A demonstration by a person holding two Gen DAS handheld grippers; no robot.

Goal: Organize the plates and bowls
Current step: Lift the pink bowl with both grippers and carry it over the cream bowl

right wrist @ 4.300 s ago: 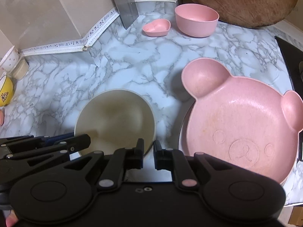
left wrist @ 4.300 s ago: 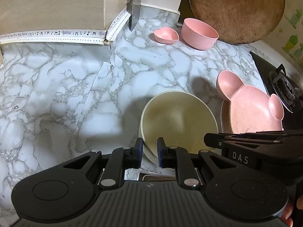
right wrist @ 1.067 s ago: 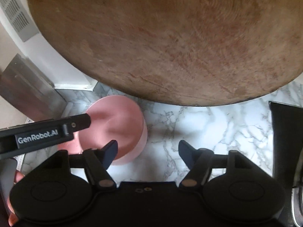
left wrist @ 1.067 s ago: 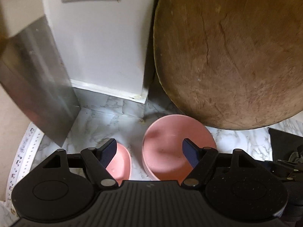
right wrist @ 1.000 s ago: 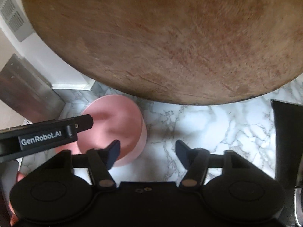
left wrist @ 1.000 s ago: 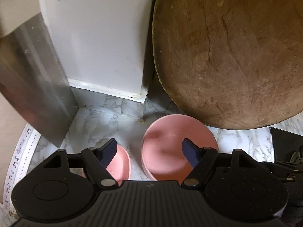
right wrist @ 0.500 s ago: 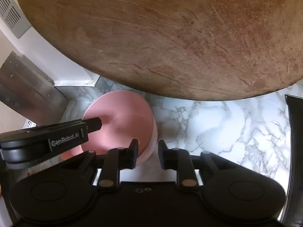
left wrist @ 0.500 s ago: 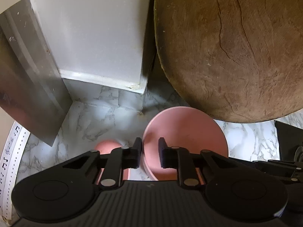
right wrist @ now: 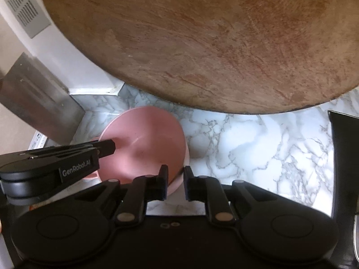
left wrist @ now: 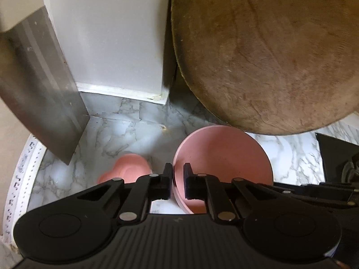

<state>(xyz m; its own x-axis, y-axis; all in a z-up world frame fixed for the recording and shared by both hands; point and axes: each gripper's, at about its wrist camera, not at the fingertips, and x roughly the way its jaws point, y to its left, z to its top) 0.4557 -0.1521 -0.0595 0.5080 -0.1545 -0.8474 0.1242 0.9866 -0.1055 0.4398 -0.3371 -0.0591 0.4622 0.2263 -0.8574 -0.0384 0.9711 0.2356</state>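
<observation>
A round pink bowl sits on the marble counter under the leaning wooden board. My left gripper is shut on its left rim, one finger inside and one outside. My right gripper is shut on the bowl's right rim in the same way. A small pink heart-shaped dish lies just left of the bowl, partly hidden by my left gripper. The left gripper's body shows in the right wrist view across the bowl's left side.
A large round wooden board leans on the wall right behind the bowl. A white pillar and a metal panel stand at the left. The black stove edge is at the right. Bare marble lies right of the bowl.
A second ago both grippers were open around the pink bowl. Both have shut on its rim, left side and right side. The bowl sits a little higher in both views.
</observation>
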